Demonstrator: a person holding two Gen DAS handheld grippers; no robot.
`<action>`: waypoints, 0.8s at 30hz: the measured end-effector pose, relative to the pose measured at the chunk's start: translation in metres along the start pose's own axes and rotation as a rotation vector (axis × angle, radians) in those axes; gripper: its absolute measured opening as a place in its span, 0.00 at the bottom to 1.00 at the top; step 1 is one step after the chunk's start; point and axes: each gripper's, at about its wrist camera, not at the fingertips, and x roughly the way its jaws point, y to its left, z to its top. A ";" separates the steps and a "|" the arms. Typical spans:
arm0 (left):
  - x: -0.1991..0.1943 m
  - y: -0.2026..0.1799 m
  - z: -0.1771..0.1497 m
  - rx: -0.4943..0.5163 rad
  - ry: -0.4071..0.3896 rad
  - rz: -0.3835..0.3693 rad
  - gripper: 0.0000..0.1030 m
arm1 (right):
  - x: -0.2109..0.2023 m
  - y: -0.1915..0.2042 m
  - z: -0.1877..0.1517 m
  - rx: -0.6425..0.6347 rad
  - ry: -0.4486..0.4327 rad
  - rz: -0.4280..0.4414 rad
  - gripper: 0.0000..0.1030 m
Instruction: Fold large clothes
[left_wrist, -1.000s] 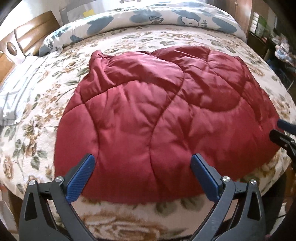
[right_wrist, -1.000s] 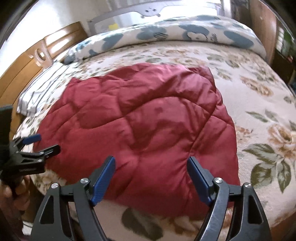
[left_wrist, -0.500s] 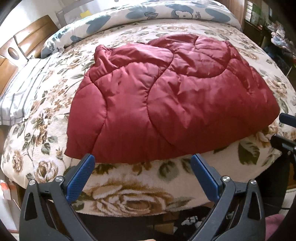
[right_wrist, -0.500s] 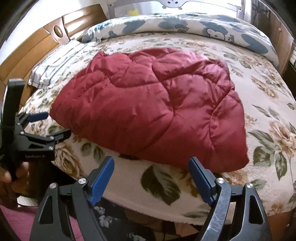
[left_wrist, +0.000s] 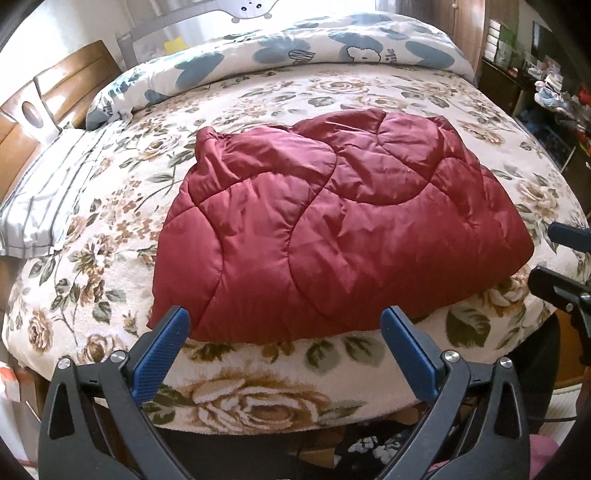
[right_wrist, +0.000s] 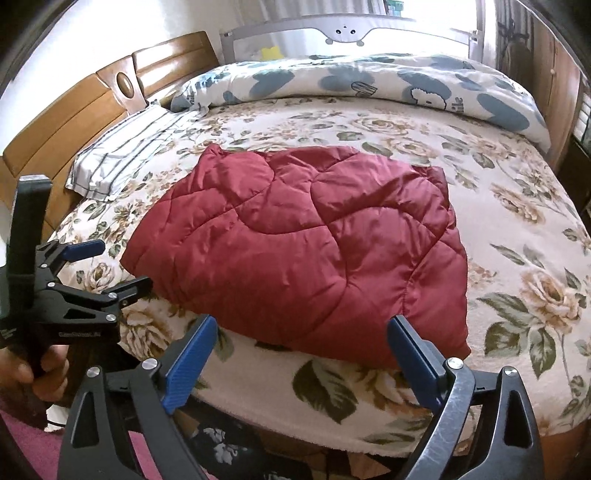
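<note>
A dark red quilted padded garment (left_wrist: 332, 236) lies folded in a rough rectangle on the floral bed cover (left_wrist: 258, 398), near the bed's front edge; it also shows in the right wrist view (right_wrist: 306, 258). My left gripper (left_wrist: 284, 343) is open and empty, held off the bed's front edge, a little short of the garment's near hem. My right gripper (right_wrist: 299, 350) is open and empty, also off the front edge near the hem. The left gripper shows at the left of the right wrist view (right_wrist: 99, 266), and the right gripper at the right edge of the left wrist view (left_wrist: 557, 258).
A rolled blue-and-white duvet (right_wrist: 369, 88) lies along the far side of the bed. A striped pillow (right_wrist: 122, 155) rests by the wooden headboard (right_wrist: 74, 122) at the left. Dark shelves with clutter (left_wrist: 546, 96) stand at the right.
Both grippers have pulled back and up from over the garment to beyond the bed's front edge. The garment has stayed folded on the bed. Both stay open.
</note>
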 end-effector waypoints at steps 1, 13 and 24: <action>0.001 0.000 0.001 -0.002 0.005 -0.001 1.00 | 0.002 -0.002 0.000 0.004 0.003 0.000 0.92; 0.017 -0.002 0.009 -0.004 0.027 -0.008 1.00 | 0.020 -0.012 0.004 0.037 0.018 -0.010 0.92; 0.026 -0.002 0.021 -0.011 0.023 -0.001 1.00 | 0.026 -0.015 0.011 0.037 0.016 -0.013 0.92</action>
